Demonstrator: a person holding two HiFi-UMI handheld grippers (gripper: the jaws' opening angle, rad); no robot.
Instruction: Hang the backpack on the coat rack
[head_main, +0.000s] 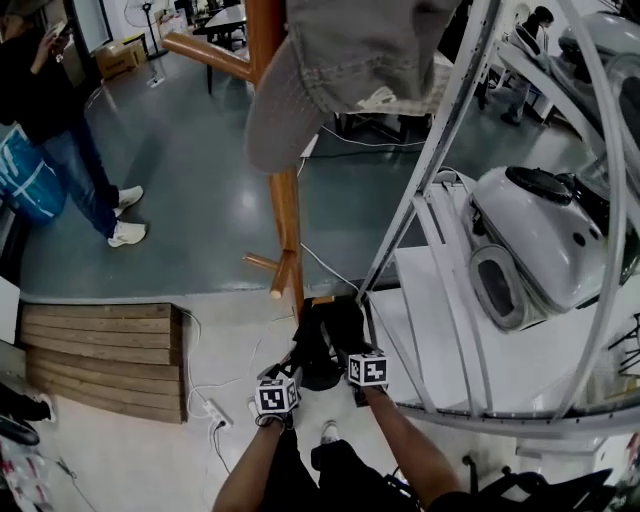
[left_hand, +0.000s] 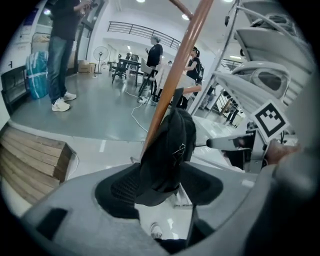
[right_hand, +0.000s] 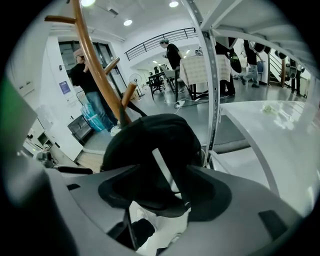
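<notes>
The black backpack (head_main: 325, 335) hangs low against the wooden coat rack pole (head_main: 285, 215), just under the short low pegs (head_main: 280, 285). What its strap rests on is hidden. My left gripper (head_main: 298, 365) and right gripper (head_main: 345, 352) sit side by side right below it, marker cubes up. In the left gripper view the backpack (left_hand: 167, 150) hangs by the pole (left_hand: 175, 70) in front of the wide-apart jaws of the left gripper (left_hand: 162, 192). In the right gripper view the backpack (right_hand: 150, 145) fills the space beyond the spread jaws of the right gripper (right_hand: 165, 192). Neither gripper's pads press on it.
A grey cap (head_main: 330, 70) hangs high on the rack. A white metal frame (head_main: 430, 200) and a white machine (head_main: 540, 240) stand close on the right. A wooden pallet (head_main: 100, 355) and a power strip (head_main: 215, 415) lie at left. A person (head_main: 50, 110) stands far left.
</notes>
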